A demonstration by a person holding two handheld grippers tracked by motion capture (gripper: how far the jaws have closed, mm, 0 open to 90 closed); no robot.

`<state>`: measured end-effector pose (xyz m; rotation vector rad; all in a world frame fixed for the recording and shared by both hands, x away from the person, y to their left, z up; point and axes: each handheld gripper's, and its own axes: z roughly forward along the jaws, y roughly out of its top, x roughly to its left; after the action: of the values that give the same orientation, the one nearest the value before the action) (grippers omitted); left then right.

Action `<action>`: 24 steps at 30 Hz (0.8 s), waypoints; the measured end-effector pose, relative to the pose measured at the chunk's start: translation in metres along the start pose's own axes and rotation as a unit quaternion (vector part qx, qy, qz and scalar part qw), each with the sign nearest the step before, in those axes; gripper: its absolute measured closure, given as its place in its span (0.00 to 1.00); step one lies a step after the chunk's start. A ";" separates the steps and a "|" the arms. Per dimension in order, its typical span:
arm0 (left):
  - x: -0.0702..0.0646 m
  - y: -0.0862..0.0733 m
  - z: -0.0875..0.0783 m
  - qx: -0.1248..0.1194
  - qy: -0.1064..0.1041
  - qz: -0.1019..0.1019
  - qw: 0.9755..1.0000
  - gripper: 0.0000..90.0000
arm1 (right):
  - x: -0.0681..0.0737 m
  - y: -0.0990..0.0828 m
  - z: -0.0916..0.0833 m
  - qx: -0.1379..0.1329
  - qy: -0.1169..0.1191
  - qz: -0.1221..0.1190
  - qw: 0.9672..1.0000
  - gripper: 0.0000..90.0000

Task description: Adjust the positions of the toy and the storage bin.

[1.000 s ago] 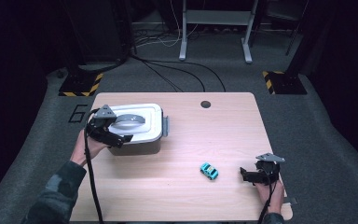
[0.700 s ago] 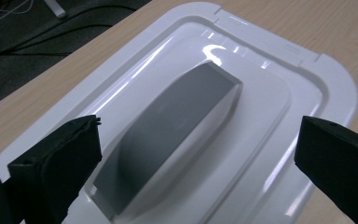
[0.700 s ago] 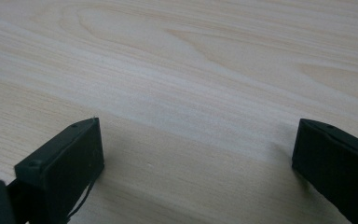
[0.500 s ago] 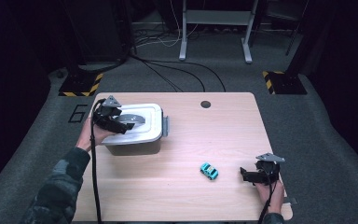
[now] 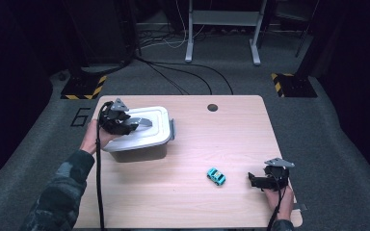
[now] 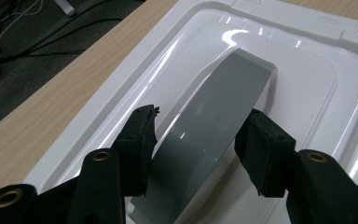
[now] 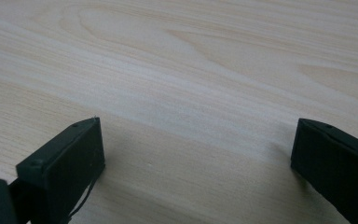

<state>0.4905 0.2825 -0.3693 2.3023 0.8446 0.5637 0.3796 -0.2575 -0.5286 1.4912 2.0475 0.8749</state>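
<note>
A grey storage box (image 5: 142, 150) with a white lid (image 5: 156, 131) stands on the left of the wooden table (image 5: 231, 130). My left gripper (image 5: 141, 122) lies over the lid. Its jaws have just been closing on the lid's grey handle (image 6: 214, 116), which sits between the pads (image 6: 140, 144), and both pads touch its edges. A small teal toy car (image 5: 216, 176) lies right of centre near the front. My right gripper (image 5: 252, 181) rests low on the table to the right of the car, pointing at it, with open jaws over bare wood (image 7: 196, 93).
A dark round hole (image 5: 212, 107) sits in the table near its far edge. Beyond the table are grey carpet, black cables, a metal stand (image 5: 221, 29) and yellow-black striped floor plates (image 5: 83, 89). A person's sleeve (image 5: 58, 192) comes in at the lower left.
My left gripper moved a little right over the lid and its jaws closed in on the grey handle. The right gripper and the toy car stayed where they were.
</note>
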 end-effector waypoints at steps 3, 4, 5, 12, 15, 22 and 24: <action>-0.004 0.000 0.001 0.006 -0.002 0.007 1.000 0.55 | 0.000 0.000 0.000 0.000 0.000 0.000 1.000 0.02; -0.004 0.000 0.000 0.005 -0.002 0.008 1.000 0.55 | 0.000 0.000 0.000 0.000 0.000 0.000 1.000 0.02; -0.005 0.000 0.000 0.004 -0.004 0.008 1.000 0.56 | 0.000 0.000 0.000 0.000 0.000 0.000 1.000 0.03; -0.010 0.001 -0.001 0.005 -0.009 0.004 1.000 0.59 | 0.000 0.000 0.000 0.000 0.000 0.000 1.000 0.03; -0.014 0.001 -0.002 0.008 -0.010 -0.002 1.000 0.60 | 0.000 0.000 0.000 0.000 0.000 0.001 1.000 0.03; -0.021 0.004 -0.002 0.015 -0.025 -0.014 0.999 0.63 | 0.000 0.000 0.000 0.000 -0.001 0.002 1.000 0.03; -0.025 0.006 -0.001 0.014 -0.028 -0.020 0.999 0.64 | 0.000 0.000 0.000 0.000 -0.001 0.002 1.000 0.03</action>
<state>0.4750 0.2622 -0.3692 2.3096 0.8738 0.4704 0.3793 -0.2573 -0.5285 1.4950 2.0445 0.8752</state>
